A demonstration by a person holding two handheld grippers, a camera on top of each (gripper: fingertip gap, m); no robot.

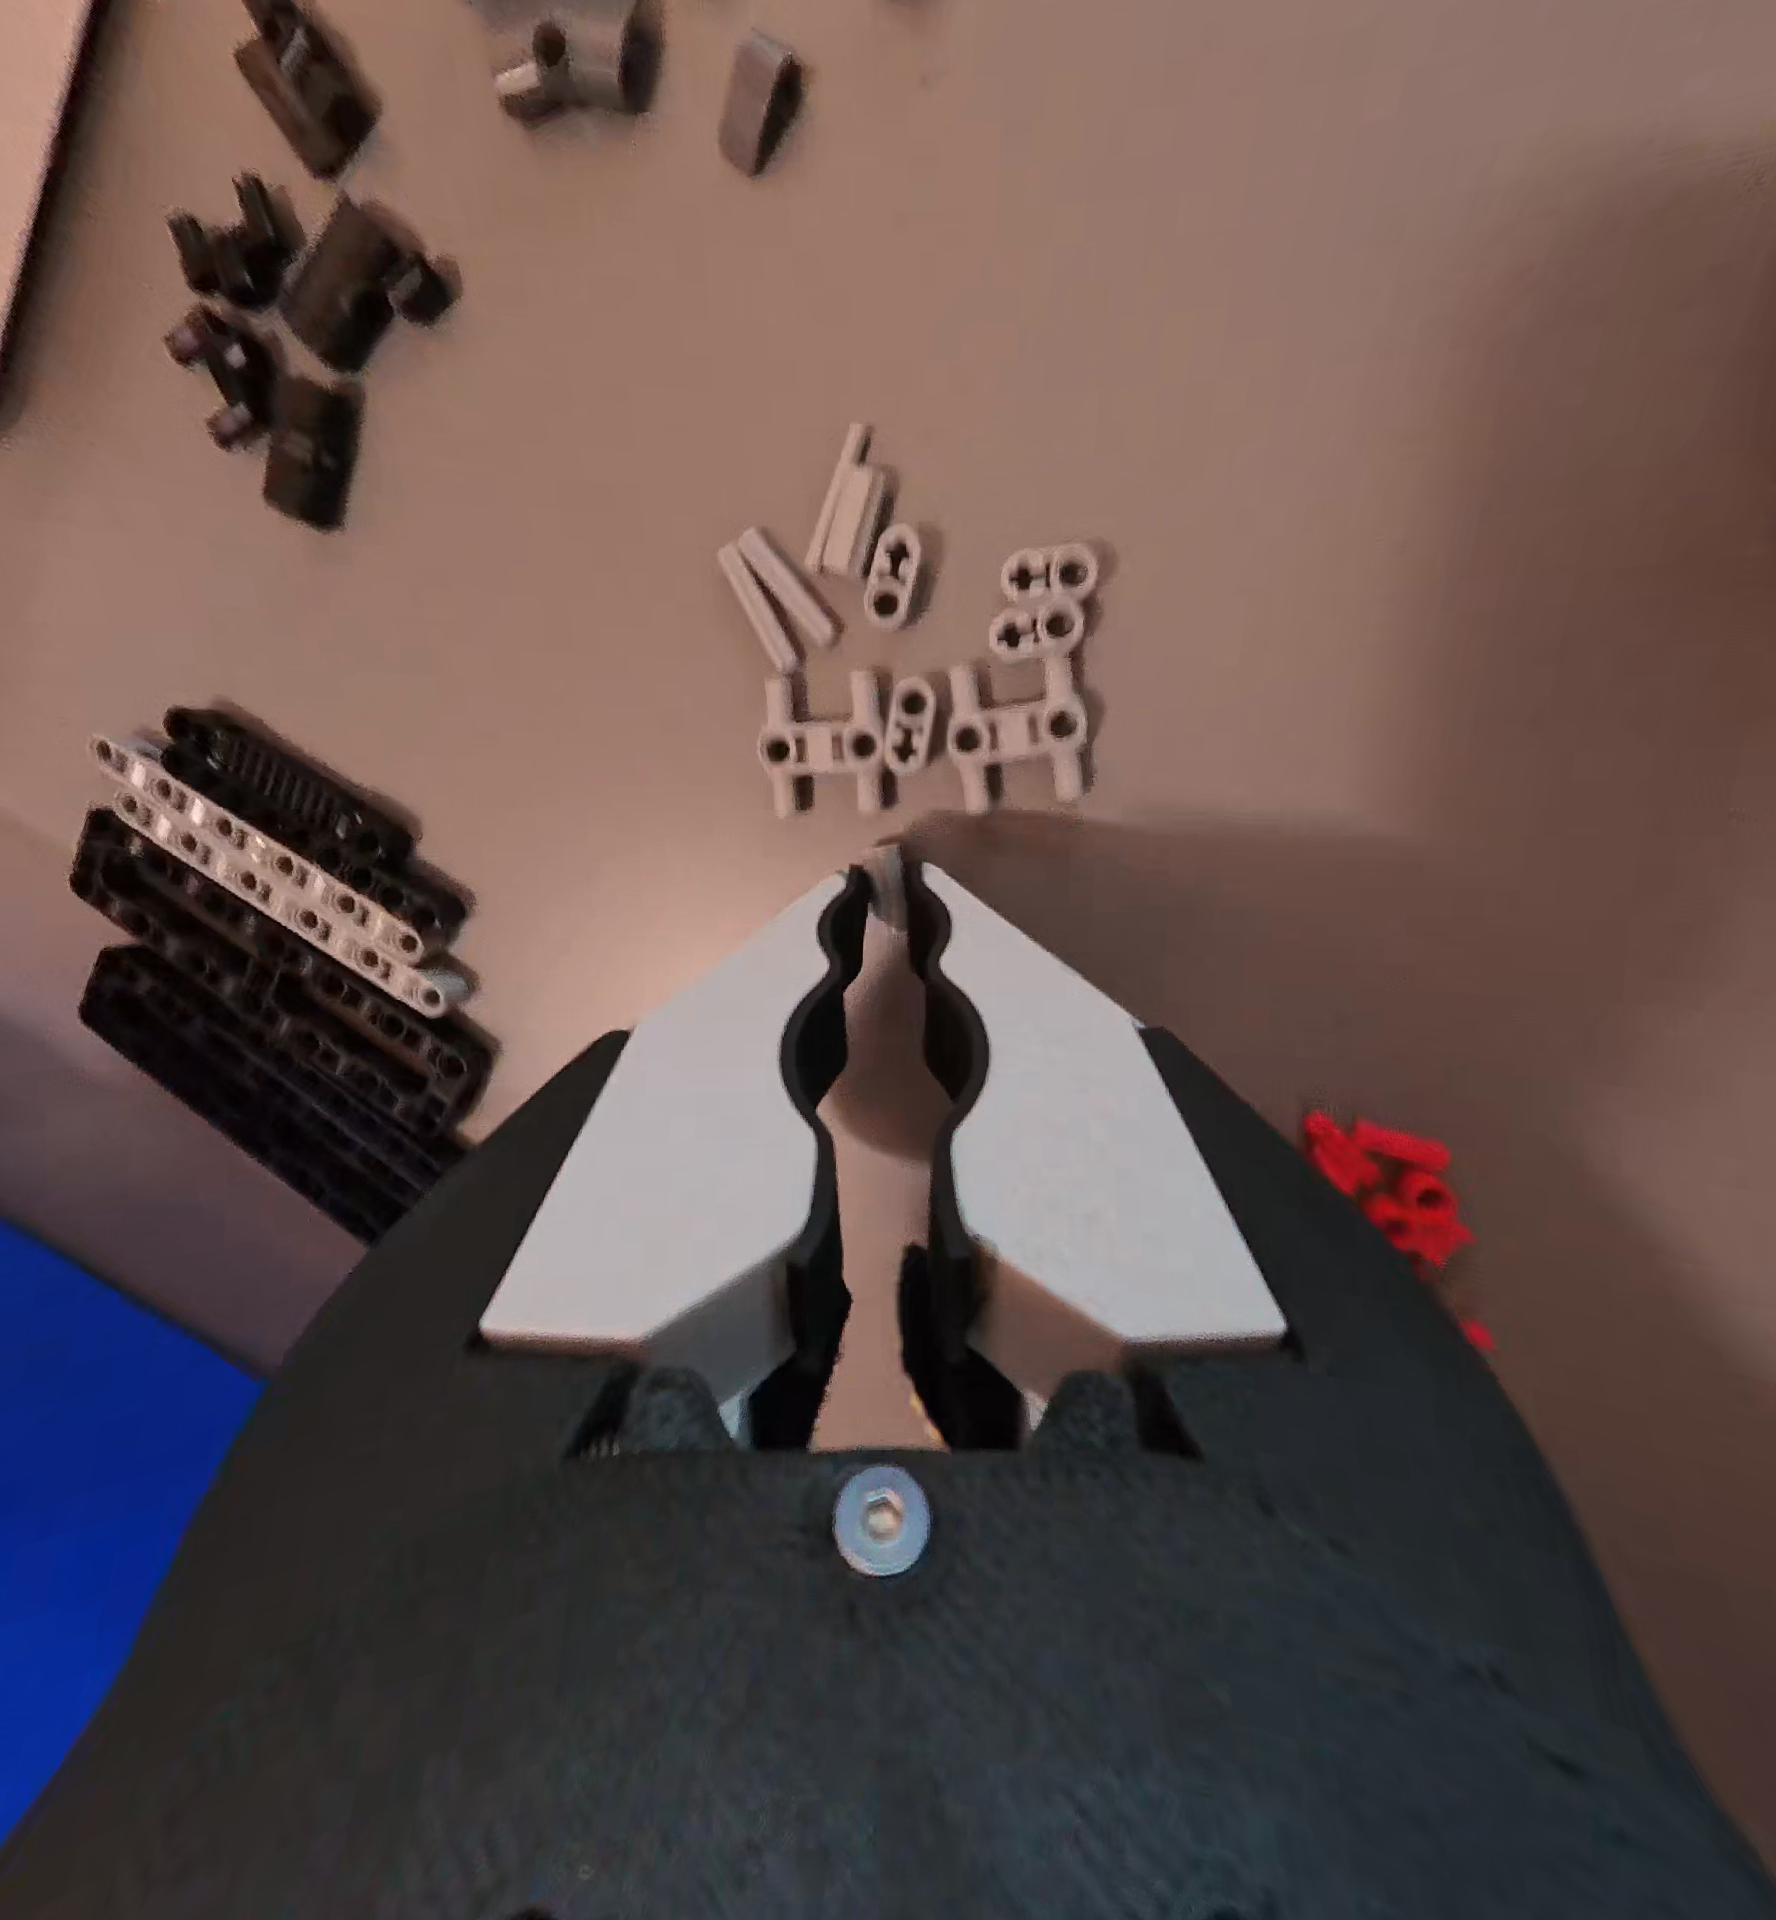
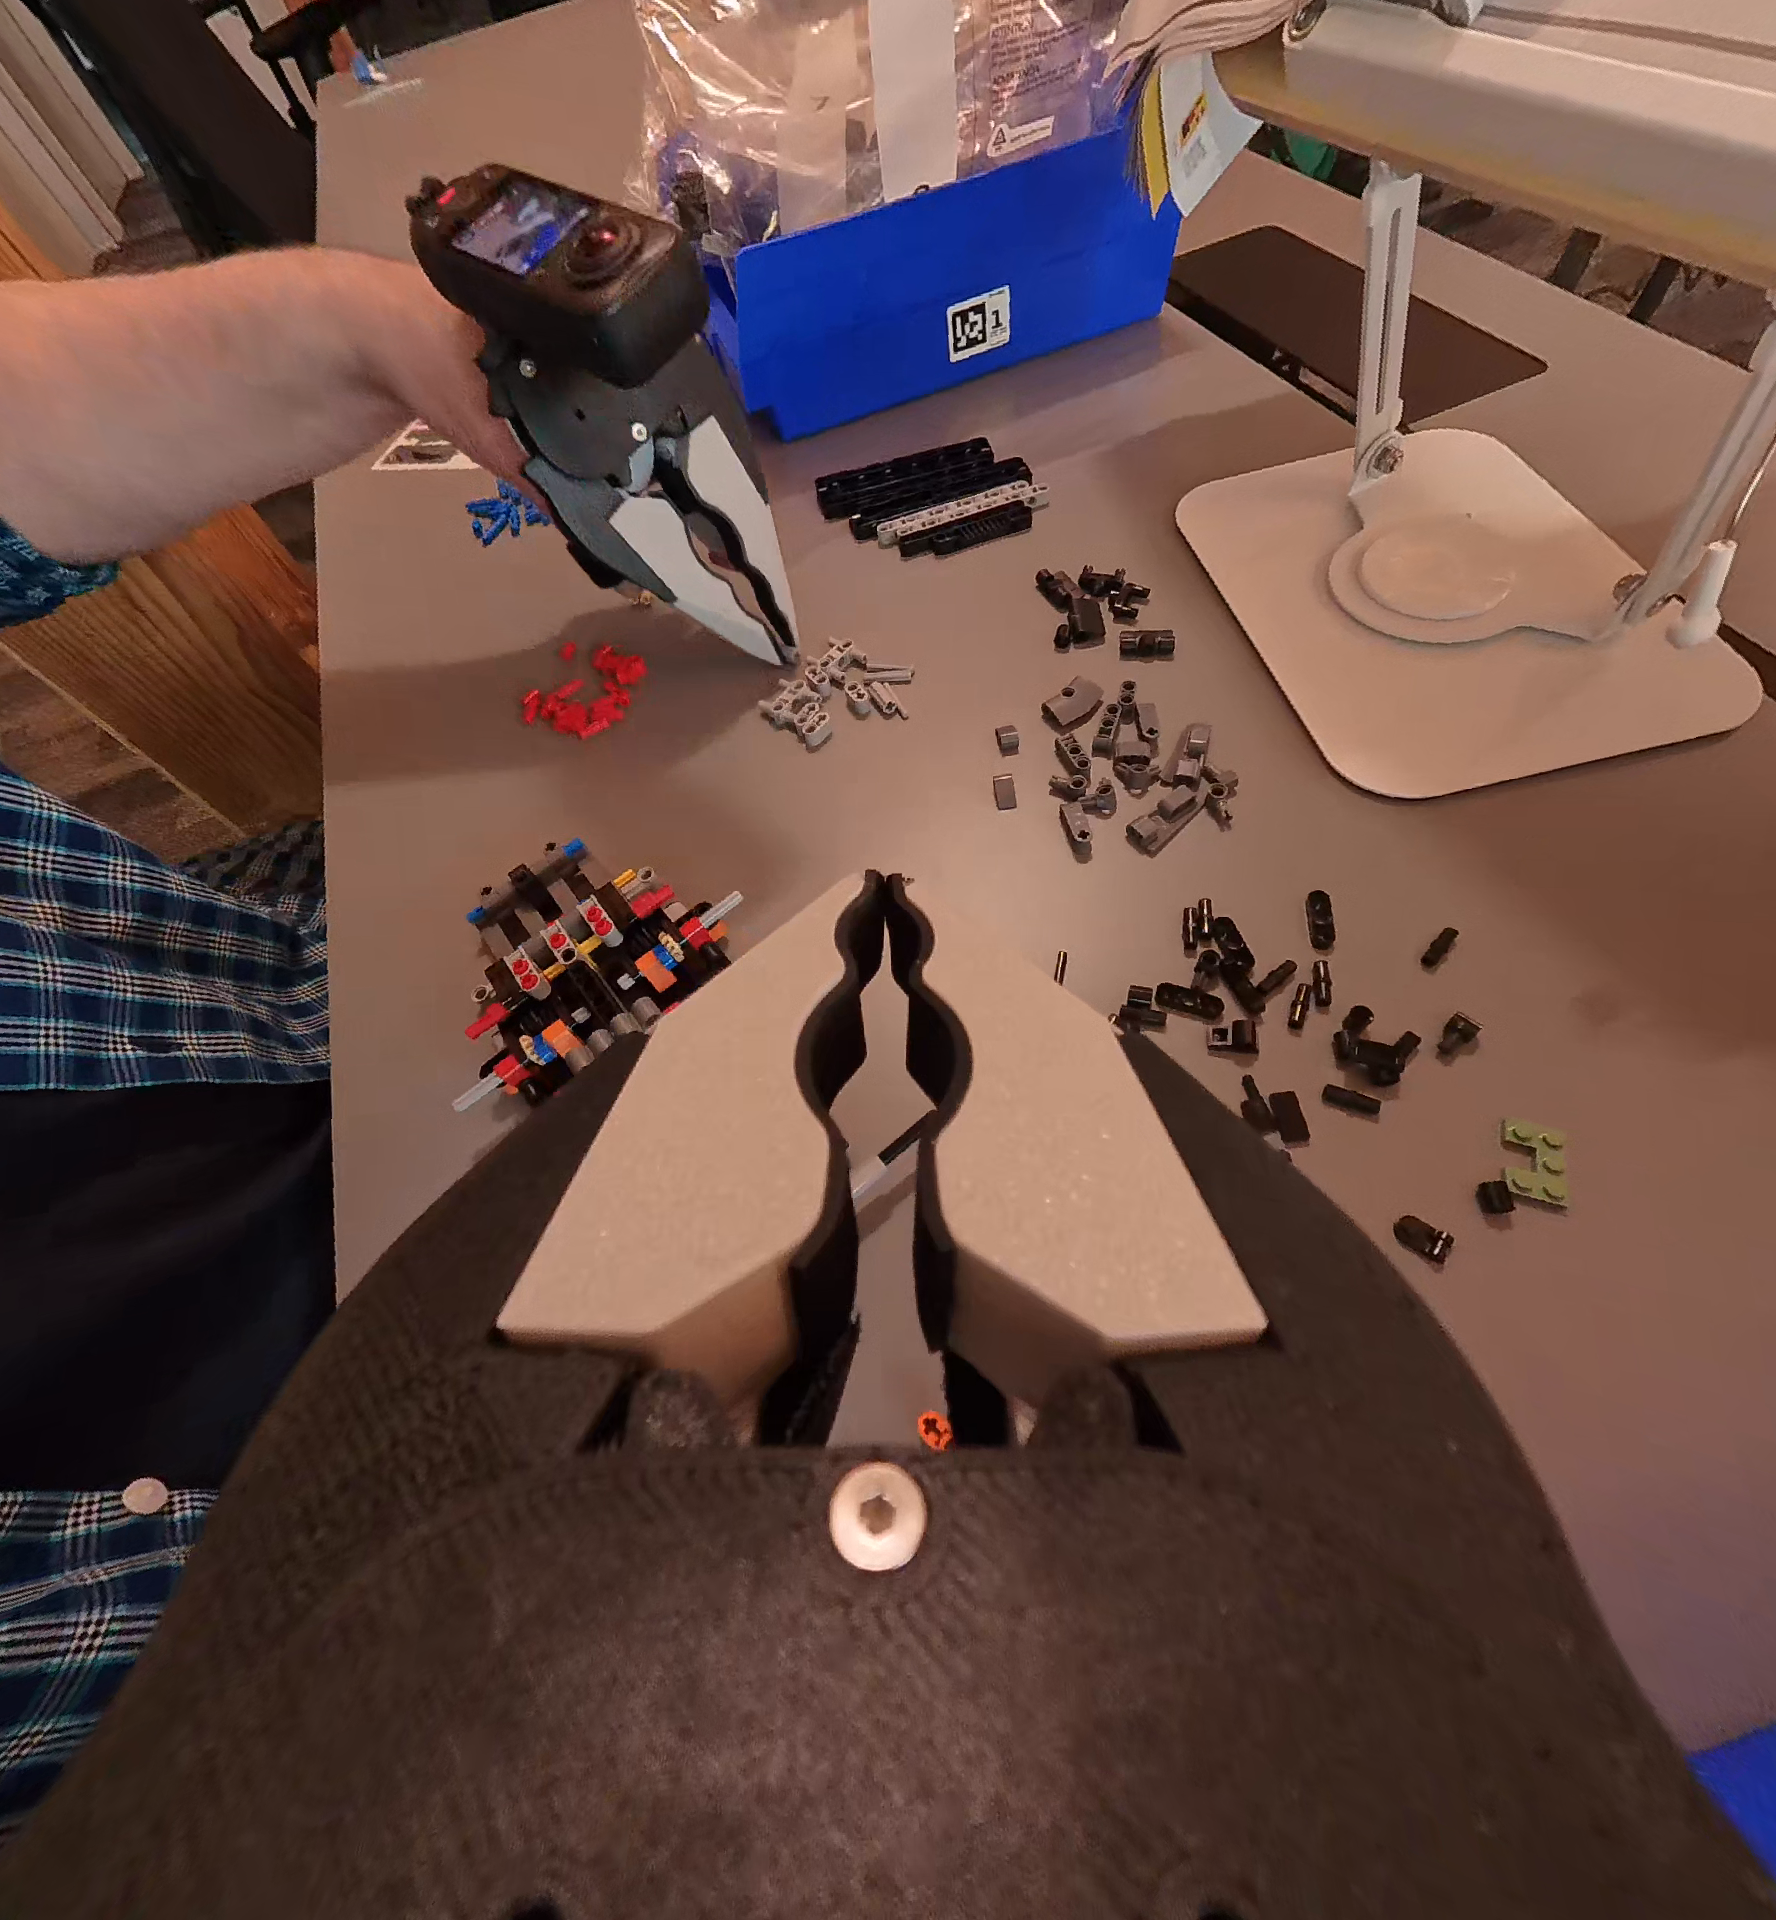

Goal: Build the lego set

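Note:
My left gripper (image 1: 886,883) is shut on a small light grey piece (image 1: 888,891) pinched at its tips, just in front of the pile of light grey connectors (image 1: 915,675). In the right wrist view a hand holds this left gripper (image 2: 786,652) with its tips at the near-left edge of the same grey pile (image 2: 837,691). My right gripper (image 2: 886,883) is shut, hovering above the table beside the partly built multicoloured model (image 2: 593,966), which lies to its left. I see nothing clearly held in it.
Black beams (image 2: 925,499) lie before a blue bin (image 2: 967,301). Red pins (image 2: 588,696), blue pins (image 2: 499,514), dark grey parts (image 2: 1133,758), small black parts (image 2: 1279,997) and green plates (image 2: 1538,1164) are spread out. A white stand base (image 2: 1466,613) sits at the right. There is about 30 cm between the tips of the two grippers. Left tips and right tips are each some 20 cm from the partly built multicoloured model (image 2: 593,966).

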